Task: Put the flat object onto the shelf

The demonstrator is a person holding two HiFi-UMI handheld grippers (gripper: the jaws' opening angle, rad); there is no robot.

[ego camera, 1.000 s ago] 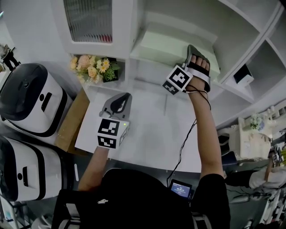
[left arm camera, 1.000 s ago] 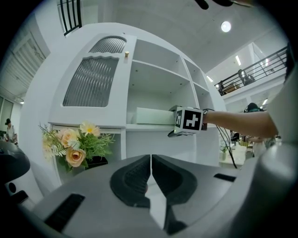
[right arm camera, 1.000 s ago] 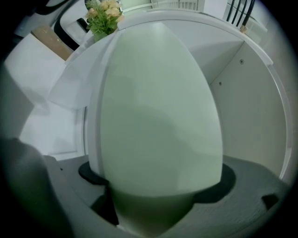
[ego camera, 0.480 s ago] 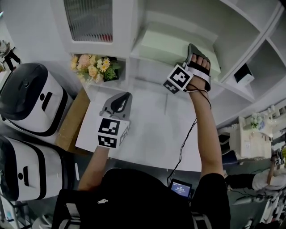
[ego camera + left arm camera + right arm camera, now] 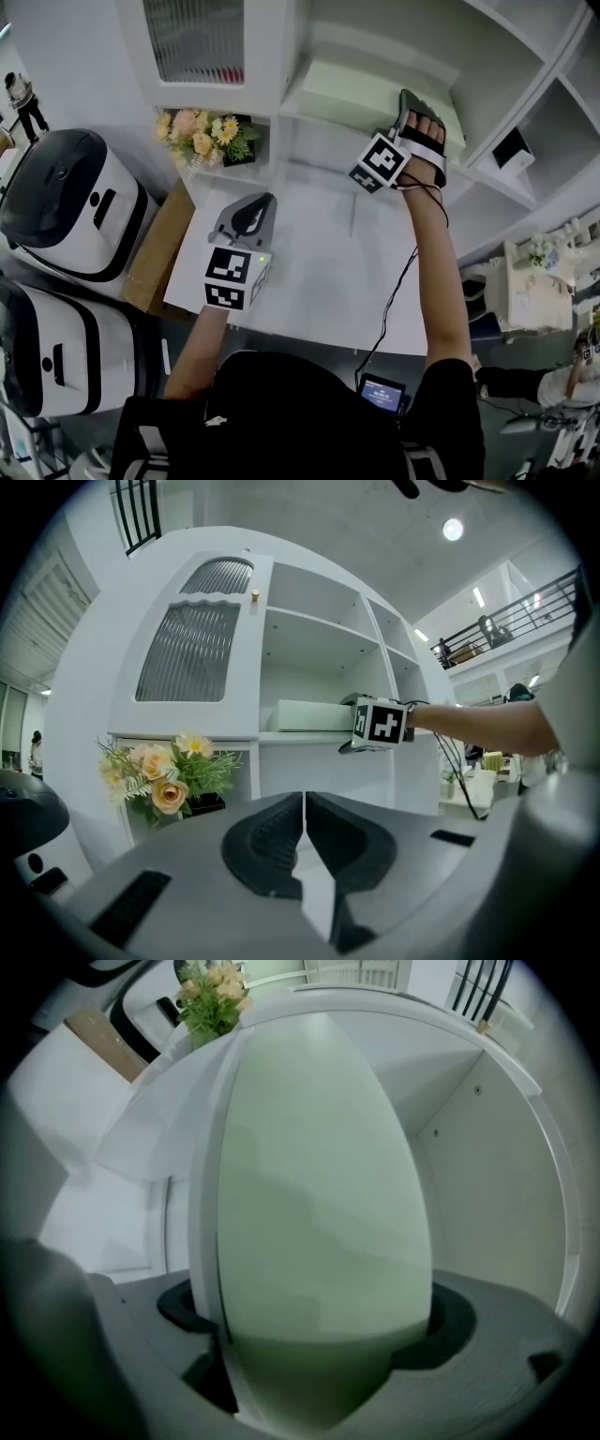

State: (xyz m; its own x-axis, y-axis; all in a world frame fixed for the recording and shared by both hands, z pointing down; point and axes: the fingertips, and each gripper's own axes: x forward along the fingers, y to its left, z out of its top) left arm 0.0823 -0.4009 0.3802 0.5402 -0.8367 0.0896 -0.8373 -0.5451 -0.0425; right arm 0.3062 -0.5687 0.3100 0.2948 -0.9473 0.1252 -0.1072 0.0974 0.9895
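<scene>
Head view, flat object: pale green flat object (image 5: 361, 89) lay on the white shelf (image 5: 323, 128), in an open compartment above the table (image 5: 309, 281).
Head view, right gripper: right gripper (image 5: 405, 111) was raised to the flat object's near right end, touching it.
Head view, left gripper: left gripper (image 5: 248, 214) hung low over the table, well apart from the shelf.
Left gripper view, jaws: pressed together, nothing between them. Flowers (image 5: 159, 771) and the shelf stood beyond.
Right gripper view, jaws: clamped across the flat object's thickness at its near edge, one jaw on each broad face.
Right gripper view, seating: flat object ran away from the jaws into the compartment, alongside the shelf board. Full contact could not be confirmed.
Handling, judged: probably light and stiff, box-like, with matte faces offering fair friction.
Hold, judged: across the thickness at an end edge suited it. An end hold lets the length lever on the jaws, so it wants a firm pinch.
</scene>
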